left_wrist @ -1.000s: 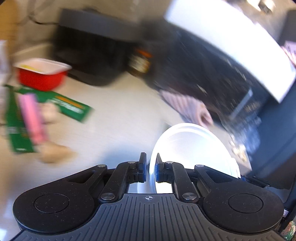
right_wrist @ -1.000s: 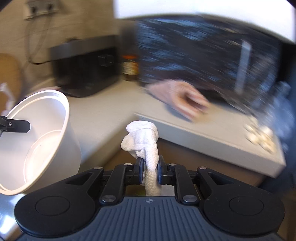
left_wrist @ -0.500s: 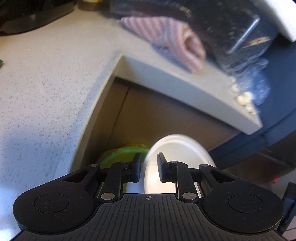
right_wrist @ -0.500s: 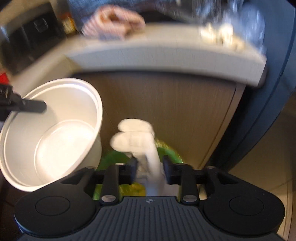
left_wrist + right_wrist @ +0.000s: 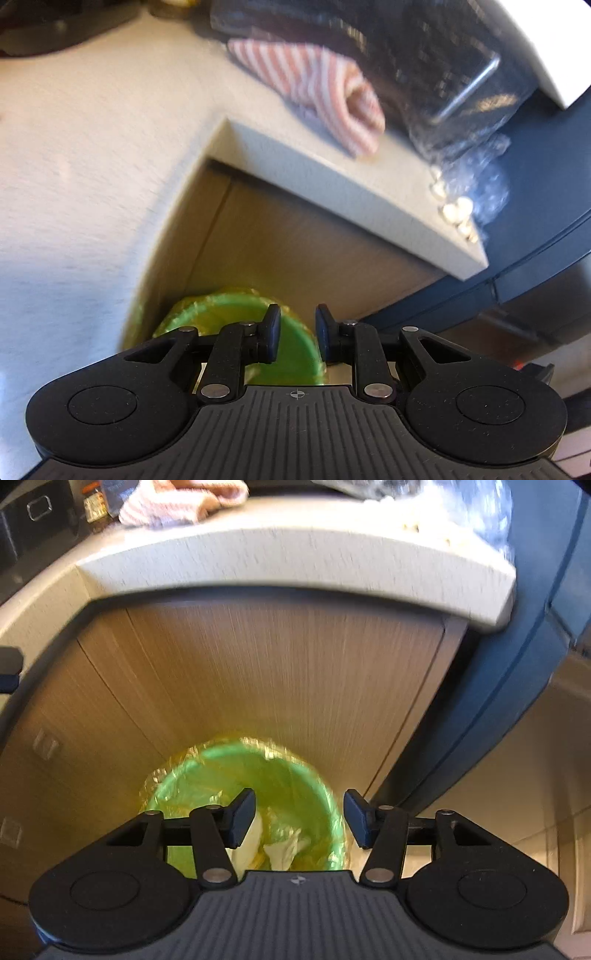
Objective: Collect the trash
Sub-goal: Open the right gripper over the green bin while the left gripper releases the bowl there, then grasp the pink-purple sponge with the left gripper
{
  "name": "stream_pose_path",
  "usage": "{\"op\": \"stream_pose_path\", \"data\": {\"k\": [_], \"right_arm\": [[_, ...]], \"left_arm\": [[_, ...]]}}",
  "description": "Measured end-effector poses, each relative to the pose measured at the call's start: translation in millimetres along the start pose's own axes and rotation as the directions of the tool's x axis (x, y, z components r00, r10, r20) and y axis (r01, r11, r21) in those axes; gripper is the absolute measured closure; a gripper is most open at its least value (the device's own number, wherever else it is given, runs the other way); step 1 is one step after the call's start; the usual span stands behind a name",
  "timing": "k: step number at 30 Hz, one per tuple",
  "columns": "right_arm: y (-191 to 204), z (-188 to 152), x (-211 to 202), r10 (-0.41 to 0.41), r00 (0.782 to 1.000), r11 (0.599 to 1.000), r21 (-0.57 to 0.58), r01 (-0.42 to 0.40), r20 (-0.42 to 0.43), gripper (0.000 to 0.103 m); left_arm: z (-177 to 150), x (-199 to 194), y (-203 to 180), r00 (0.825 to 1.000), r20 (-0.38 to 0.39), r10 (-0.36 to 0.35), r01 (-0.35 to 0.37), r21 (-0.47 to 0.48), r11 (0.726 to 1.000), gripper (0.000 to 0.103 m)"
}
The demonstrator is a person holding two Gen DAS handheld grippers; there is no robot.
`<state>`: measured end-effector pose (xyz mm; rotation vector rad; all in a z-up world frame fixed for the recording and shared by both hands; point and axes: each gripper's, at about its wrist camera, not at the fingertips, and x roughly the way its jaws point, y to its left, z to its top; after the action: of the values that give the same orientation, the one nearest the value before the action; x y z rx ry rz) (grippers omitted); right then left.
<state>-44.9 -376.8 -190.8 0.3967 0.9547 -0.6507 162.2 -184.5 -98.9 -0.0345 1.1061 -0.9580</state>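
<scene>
The scene is dominated by the pale speckled stone tabletop [image 5: 92,155], whose L-shaped inner corner overhangs tan wood-grain cabinet fronts [image 5: 280,672]; a dark blue curved panel [image 5: 491,709] is seen to the right of them. On the tabletop, near its edge, a pink-and-white striped folded cloth [image 5: 317,85] is laid beside a crinkled clear plastic bag [image 5: 476,173] with small pale lumps in it. Below, on the floor in the corner of the cabinets, a round green bin lined with a yellowish translucent bag [image 5: 207,775] is placed, and both tools are held above it. Inside the bin, crumpled white paper trash [image 5: 284,849] is seen lying at the bottom, beside a larger pale piece whose nature cannot be told behind the finger. The right tool [image 5: 299,818] is spread wide with nothing between its fingers, directly over the bin's mouth. The left tool [image 5: 297,338] is parted by a narrower gap and is likewise empty, with the bin's rim visible just beyond it. From this, one round of disposal is judged to be complete, since trash is already in the bin and nothing is gripped. Whether more trash is left cannot be told, as only part of the tabletop is shown; the cloth and plastic bag are not clearly trash.
</scene>
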Motion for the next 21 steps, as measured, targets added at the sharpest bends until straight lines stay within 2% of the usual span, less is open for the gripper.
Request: {"op": "stream_pose_path", "data": {"k": [3, 5, 9, 11, 13, 16, 19, 21], "right_arm": [[11.0, 14.8, -14.5, 0.007, 0.998, 1.000, -0.016, -0.006, 0.060, 0.039], [22.8, 28.4, -25.9, 0.022, 0.993, 0.999, -0.040, -0.018, 0.115, 0.035], [64.1, 53.9, -46.3, 0.068, 0.978, 0.991, -0.128, -0.043, 0.198, 0.025], [87.6, 62.9, -57.2, 0.102, 0.968, 0.984, -0.165, -0.064, 0.230, 0.017], [113.5, 73.3, -66.5, 0.139, 0.954, 0.975, -0.204, -0.085, 0.267, 0.013], [153.7, 82.6, -81.8, 0.233, 0.927, 0.940, -0.311, -0.138, 0.293, 0.010], [184.2, 88.6, -91.8, 0.387, 0.891, 0.863, -0.433, -0.259, 0.238, 0.010], [207.4, 89.4, -95.4, 0.451, 0.871, 0.810, -0.498, -0.309, 0.195, 0.010]], "left_arm": [[0.3, -29.6, 3.0, 0.996, 0.080, 0.027, -0.026, -0.009, 1.000, 0.080], [1.2, -50.0, 5.8, 0.987, 0.145, 0.071, -0.069, -0.016, 0.997, 0.080], [-1.4, -90.4, 20.6, 0.948, 0.259, 0.187, -0.176, -0.064, 0.982, 0.080], [-1.2, -107.7, 34.7, 0.917, 0.299, 0.264, -0.239, -0.117, 0.964, 0.080], [-6.4, -125.0, 52.3, 0.878, 0.330, 0.347, -0.298, -0.191, 0.935, 0.080], [-17.9, -150.6, 81.9, 0.822, 0.355, 0.444, -0.337, -0.325, 0.884, 0.080], [-24.6, -174.5, 106.8, 0.766, 0.371, 0.525, -0.358, -0.432, 0.828, 0.080], [-22.8, -186.9, 119.3, 0.729, 0.386, 0.565, -0.371, -0.472, 0.800, 0.080]]}}
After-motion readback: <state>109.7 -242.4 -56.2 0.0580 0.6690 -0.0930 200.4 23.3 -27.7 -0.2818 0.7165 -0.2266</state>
